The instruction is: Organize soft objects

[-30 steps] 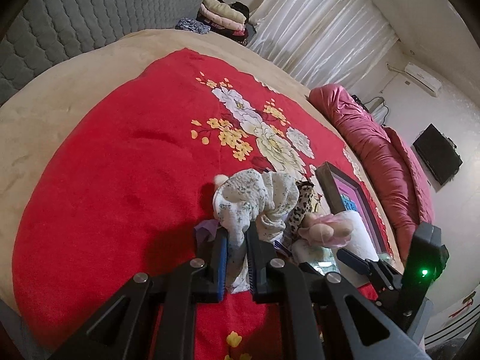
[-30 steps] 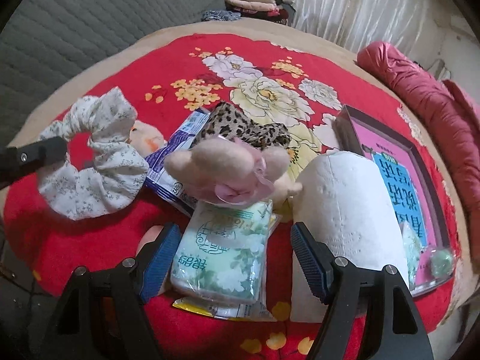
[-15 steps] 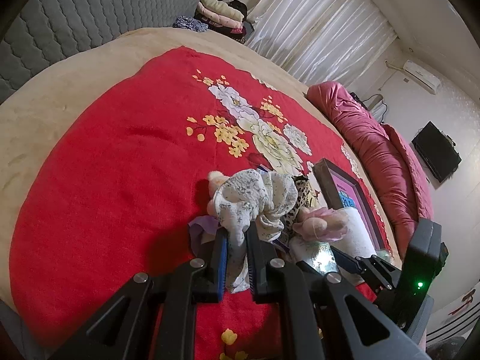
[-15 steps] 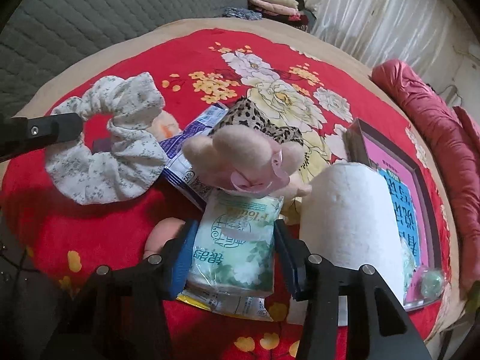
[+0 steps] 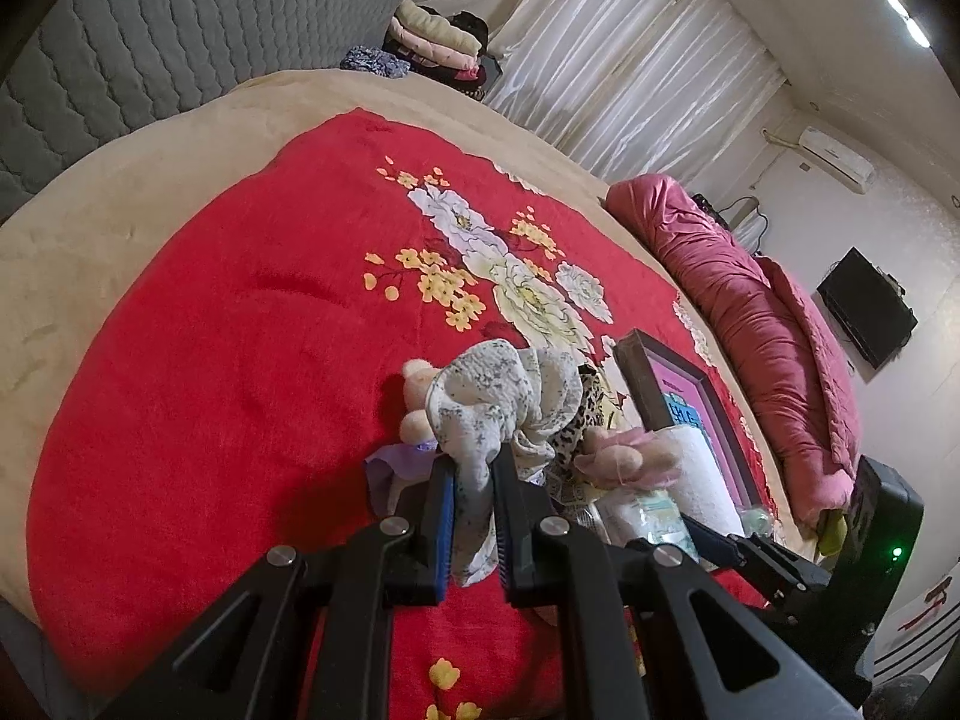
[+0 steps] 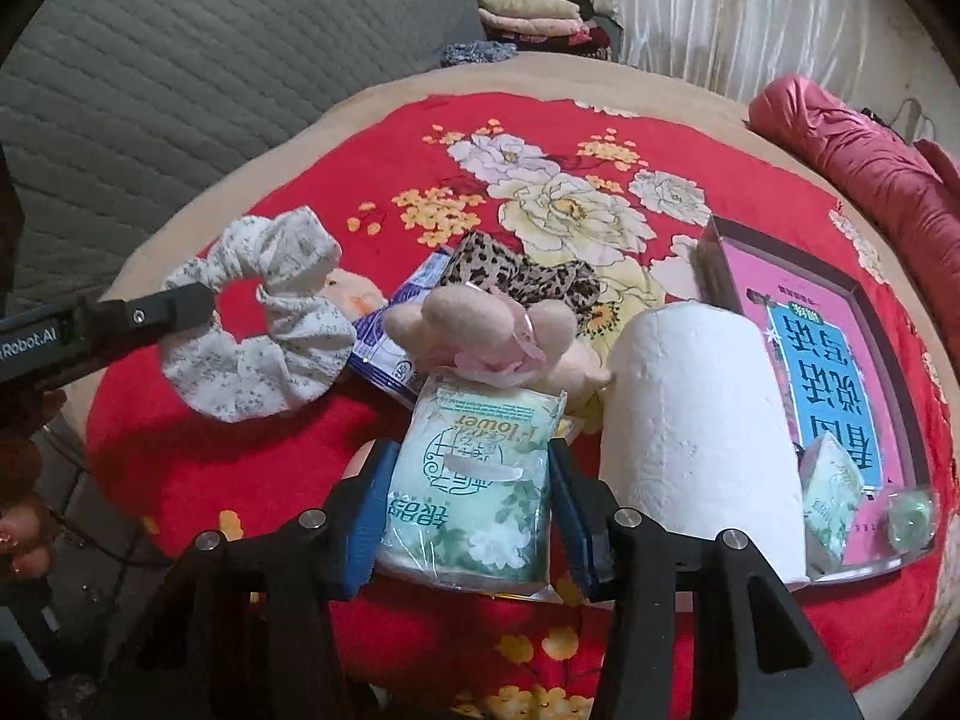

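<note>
Since a second ago the right gripper (image 6: 468,504) has closed in from a wide gap, and its blue pads now press both sides of the tissue pack (image 6: 474,480), a soft pale green plastic packet printed with white flowers and teal lettering, lying at the front of the pile on the bed. Meanwhile the left gripper (image 5: 474,510) stays clamped on the scrunchie (image 5: 498,414), a puffy ring of crinkled white cloth with small grey flowers, which hangs bunched between the pads; in the right view the scrunchie (image 6: 264,342) shows its open loop, held at the left of the pile above the red blanket (image 6: 336,204). That blanket is plush, with big cream and yellow flowers, spread over a tan bed cover. Just behind the tissue pack sits a fuzzy pink plush toy (image 6: 492,330) with a satin bow, touching the pack's top edge. Behind it lie a leopard-print cloth (image 6: 522,270) and a blue and white packet (image 6: 390,354). A dimpled white paper roll (image 6: 696,432) stands just right of the pack. Further right, a shallow dark-framed tray (image 6: 720,264) with a pink and blue printed bottom holds a second small green tissue pack (image 6: 831,498) and a clear green ball (image 6: 909,516) at its near end
</note>
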Motion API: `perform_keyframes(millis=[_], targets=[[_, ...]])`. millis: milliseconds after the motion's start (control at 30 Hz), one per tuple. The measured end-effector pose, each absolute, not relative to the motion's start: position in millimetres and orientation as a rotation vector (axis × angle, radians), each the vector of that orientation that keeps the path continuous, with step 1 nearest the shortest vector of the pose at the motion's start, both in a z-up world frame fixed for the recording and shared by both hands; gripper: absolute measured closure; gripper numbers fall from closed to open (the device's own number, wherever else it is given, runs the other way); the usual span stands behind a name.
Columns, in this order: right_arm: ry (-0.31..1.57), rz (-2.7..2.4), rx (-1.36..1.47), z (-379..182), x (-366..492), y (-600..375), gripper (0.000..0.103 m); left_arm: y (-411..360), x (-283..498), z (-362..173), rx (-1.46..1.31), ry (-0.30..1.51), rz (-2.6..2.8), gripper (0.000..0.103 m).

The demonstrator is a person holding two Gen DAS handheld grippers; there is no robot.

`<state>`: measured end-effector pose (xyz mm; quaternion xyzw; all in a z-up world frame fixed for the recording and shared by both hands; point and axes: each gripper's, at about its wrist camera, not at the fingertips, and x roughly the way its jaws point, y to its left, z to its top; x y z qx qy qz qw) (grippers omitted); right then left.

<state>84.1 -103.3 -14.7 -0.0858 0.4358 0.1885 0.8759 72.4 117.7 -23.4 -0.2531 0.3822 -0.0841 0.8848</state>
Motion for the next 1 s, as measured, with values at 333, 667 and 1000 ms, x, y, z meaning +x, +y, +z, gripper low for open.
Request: perform_keyframes(millis=[333,667,1000], targets=[[0.809,0.380,-0.180,14,72,-119,0.052,114,66,-11,-0.515,0.770,-0.175,0.091],[0.748,0.328,-0.164,32,72,-140,0.052,96,60,11,-0.480,0.741,-0.209,0.091],[0.696,0.294,-0.156,44,70,-157,0.052,64,53,34,-0.428,0.718,-0.271,0.091]])
